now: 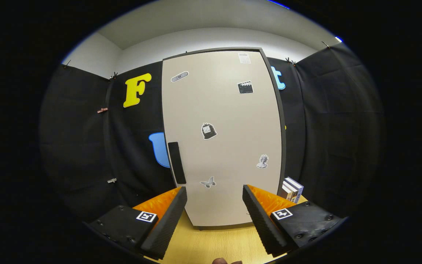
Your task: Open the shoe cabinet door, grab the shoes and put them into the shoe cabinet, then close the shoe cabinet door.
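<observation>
Pale beige and edged in a dark grey frame, the shoe cabinet door point(225, 146) stands upright and shut straight ahead of the gripper point(214, 205), beyond its fingertips. A dark vertical handle point(177, 162) sits along the door's edge, just above and beyond the tip of the one finger on that side. Several small stickers are scattered over the door's face: a butterfly point(208, 182) low down between the two fingertips, a bust point(262, 161) above the other finger, a bag shape point(208, 131) near the middle, a clapperboard point(245, 87) and a plaster point(179, 76) higher up. The gripper's fingers are spread wide apart with nothing held between them; only the door and the floor show in the gap. Light wooden flooring point(214, 242) runs from under the fingers to the foot of the cabinet. Beside the cabinet's base, just beyond the finger away from the handle, a few books point(291, 189) stand together on the wood. Black cloth point(339, 128) hangs as the booth's wall to both sides of the cabinet, with a grey ceiling above.
</observation>
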Demonstrator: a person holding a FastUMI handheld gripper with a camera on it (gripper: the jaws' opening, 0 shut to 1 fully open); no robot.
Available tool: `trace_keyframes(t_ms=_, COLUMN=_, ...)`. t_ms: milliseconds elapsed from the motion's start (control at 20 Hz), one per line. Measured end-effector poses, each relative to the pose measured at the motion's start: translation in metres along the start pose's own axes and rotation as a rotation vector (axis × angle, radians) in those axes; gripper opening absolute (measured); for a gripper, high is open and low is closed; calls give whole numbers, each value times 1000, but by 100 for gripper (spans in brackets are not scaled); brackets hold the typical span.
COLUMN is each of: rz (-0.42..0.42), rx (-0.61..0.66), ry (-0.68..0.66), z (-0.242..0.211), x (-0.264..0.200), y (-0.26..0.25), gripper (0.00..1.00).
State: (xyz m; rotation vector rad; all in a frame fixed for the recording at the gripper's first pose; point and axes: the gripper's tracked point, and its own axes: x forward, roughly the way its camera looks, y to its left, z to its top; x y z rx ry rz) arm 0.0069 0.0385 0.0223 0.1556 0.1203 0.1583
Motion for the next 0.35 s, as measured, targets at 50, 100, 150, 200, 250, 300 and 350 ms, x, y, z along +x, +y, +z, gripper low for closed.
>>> trace_keyframes(t_ms=50, rz=-1, rx=-1, ry=-1, z=0, x=0, y=-1, gripper=98)
trace_keyframes(t_ms=100, rz=-2, rx=-2, ry=-1, z=0, x=-1, y=-1, gripper=98)
trace_keyframes(t_ms=150, rz=-3, rx=-1, ry=-1, z=0, x=0, y=-2, gripper=98)
trace_keyframes(t_ms=200, rz=-3, rx=2, ry=-2, z=0, x=0, y=-2, gripper=98)
trace_keyframes(t_ms=250, rz=-5, rx=5, ry=-1, z=0, x=0, y=-3, gripper=98)
trace_keyframes(t_ms=300, rz=-5, rx=6, ry=0, z=0, x=0, y=-4, gripper=98)
trace_keyframes(t_ms=350, rz=-5, rx=7, ry=0, z=0, x=0, y=-4, gripper=98)
